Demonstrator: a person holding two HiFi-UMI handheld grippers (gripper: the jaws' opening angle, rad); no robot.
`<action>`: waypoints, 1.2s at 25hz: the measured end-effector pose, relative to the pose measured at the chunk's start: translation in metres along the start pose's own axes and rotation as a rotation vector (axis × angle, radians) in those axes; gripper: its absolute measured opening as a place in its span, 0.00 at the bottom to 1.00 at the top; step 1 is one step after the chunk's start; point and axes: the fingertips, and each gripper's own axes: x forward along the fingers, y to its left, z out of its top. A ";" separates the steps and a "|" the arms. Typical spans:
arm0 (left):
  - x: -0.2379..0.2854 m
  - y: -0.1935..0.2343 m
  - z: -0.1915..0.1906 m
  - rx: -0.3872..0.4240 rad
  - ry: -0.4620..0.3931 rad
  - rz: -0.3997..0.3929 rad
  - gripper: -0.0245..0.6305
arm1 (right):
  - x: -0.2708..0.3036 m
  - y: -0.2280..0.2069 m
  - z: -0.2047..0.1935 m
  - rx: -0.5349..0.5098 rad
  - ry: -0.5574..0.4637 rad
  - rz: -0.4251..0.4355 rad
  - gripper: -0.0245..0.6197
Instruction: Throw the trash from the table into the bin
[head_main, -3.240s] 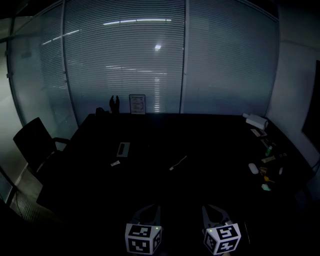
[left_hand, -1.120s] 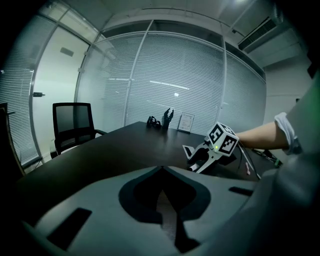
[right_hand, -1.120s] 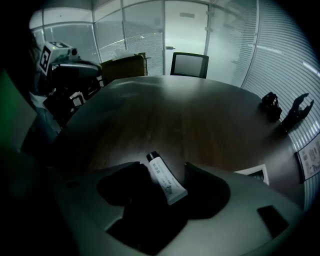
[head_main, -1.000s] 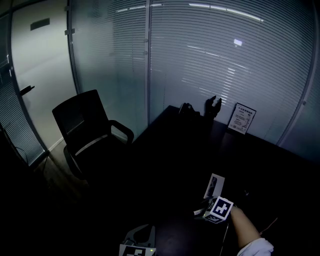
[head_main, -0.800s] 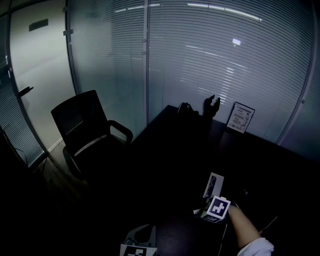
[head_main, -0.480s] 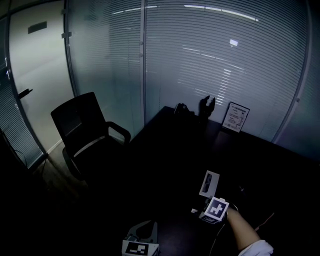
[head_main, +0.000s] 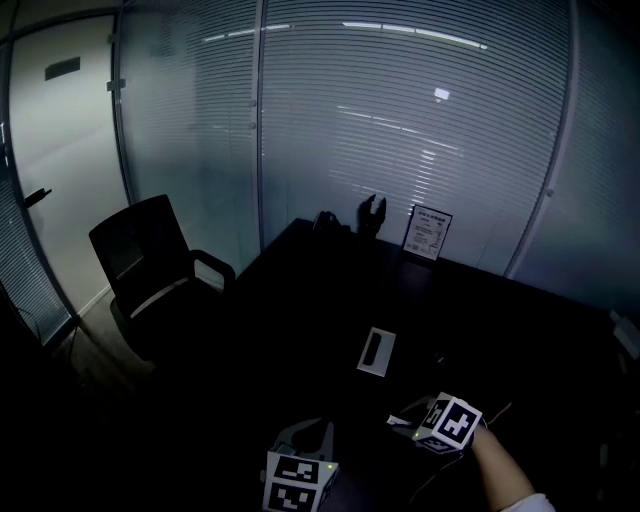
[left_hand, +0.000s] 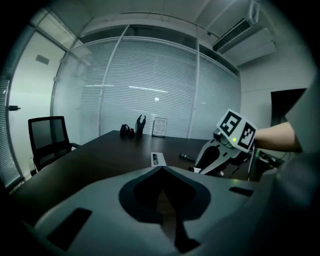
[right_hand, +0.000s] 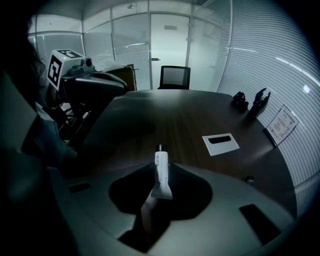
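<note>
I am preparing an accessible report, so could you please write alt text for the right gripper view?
The right gripper, whose fingers have just closed, holds a small white tube with a black cap above a dark wooden table. Beyond lie a white plate with a slot, the left gripper at the left, and a black chair by glass walls.

Grey left tool (head_main: 305, 432) and right tool (head_main: 407, 422), black-and-white marker cubes (head_main: 298, 486), small green lights (head_main: 318, 462).
</note>
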 end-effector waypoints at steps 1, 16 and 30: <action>-0.001 -0.014 0.001 0.018 -0.003 -0.013 0.04 | -0.014 0.009 -0.009 0.006 -0.010 -0.016 0.17; -0.076 -0.348 -0.034 0.211 -0.005 -0.397 0.04 | -0.262 0.235 -0.252 0.317 -0.233 -0.414 0.17; -0.164 -0.603 -0.203 0.346 0.168 -0.676 0.04 | -0.338 0.444 -0.501 0.718 -0.303 -0.684 0.17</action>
